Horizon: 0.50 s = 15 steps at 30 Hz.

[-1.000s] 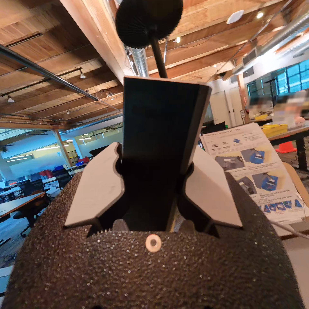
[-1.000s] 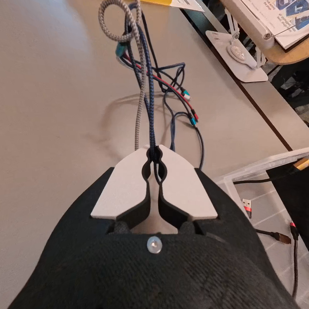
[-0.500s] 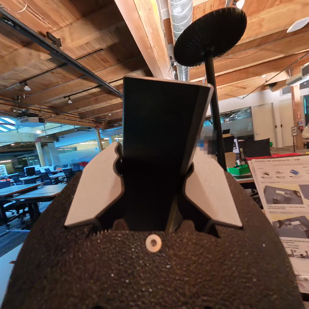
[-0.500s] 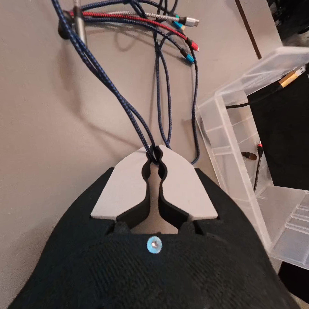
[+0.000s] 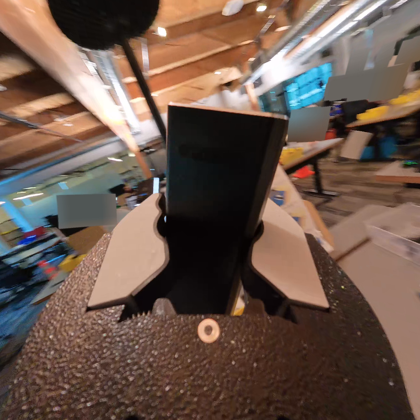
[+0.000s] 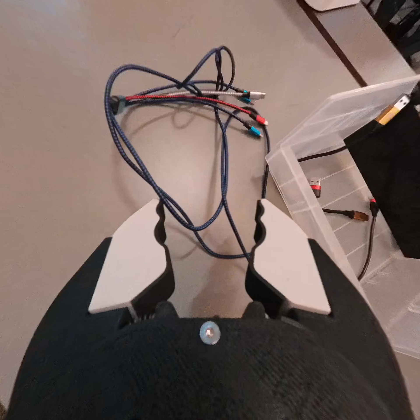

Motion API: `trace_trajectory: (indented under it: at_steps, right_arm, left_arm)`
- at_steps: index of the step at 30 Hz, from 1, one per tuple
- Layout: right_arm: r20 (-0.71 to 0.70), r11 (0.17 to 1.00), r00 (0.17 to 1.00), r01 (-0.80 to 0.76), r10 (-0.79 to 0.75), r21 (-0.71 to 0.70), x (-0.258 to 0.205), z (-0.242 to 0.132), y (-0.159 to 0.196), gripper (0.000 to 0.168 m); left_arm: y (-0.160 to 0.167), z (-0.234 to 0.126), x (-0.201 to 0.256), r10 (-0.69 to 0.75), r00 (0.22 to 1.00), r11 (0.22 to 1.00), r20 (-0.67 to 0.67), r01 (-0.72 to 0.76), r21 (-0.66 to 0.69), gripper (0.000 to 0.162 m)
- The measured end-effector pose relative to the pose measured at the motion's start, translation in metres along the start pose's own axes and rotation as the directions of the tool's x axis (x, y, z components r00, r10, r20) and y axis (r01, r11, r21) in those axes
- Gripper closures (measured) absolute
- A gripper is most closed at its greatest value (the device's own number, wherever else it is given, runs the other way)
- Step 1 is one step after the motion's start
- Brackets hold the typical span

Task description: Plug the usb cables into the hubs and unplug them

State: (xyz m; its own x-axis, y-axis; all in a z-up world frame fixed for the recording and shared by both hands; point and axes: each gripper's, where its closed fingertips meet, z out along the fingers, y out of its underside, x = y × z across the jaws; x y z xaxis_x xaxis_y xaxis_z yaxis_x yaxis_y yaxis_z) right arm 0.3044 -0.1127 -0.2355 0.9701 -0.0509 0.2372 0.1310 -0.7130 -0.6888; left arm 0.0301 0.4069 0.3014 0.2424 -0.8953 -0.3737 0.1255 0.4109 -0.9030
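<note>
The left gripper (image 5: pixel 210 212) is showing a rough, dark brown, speckled housing that is curving like a dome across the near part of its view. Two pale grey, wedge-shaped fingers (image 5: pixel 134 256) with black wavy inner edges are rising from slots in it, and a pale washer with a screw is sitting at the centre. The right gripper (image 6: pixel 210 204) is wearing a smoother black shell, with matching light grey fingers (image 6: pixel 134 256) and a bluish metal screw.
</note>
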Motion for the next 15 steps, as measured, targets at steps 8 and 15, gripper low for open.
trace_trajectory:
  at_steps: [8,15]
  right_arm:
    - [0.093,0.957,0.979,-0.154,0.181,-0.247,0.008,0.041,0.037,0.059]
    - [0.027,0.927,0.975,-0.199,0.219,-0.319,0.019,0.046,0.040,0.052]
  left_arm:
    - [0.076,0.031,0.147,-0.119,0.915,0.991,-0.385,0.083,-0.108,0.089]
    - [0.116,0.027,0.219,-0.159,0.843,0.984,-0.514,0.092,-0.153,0.089]
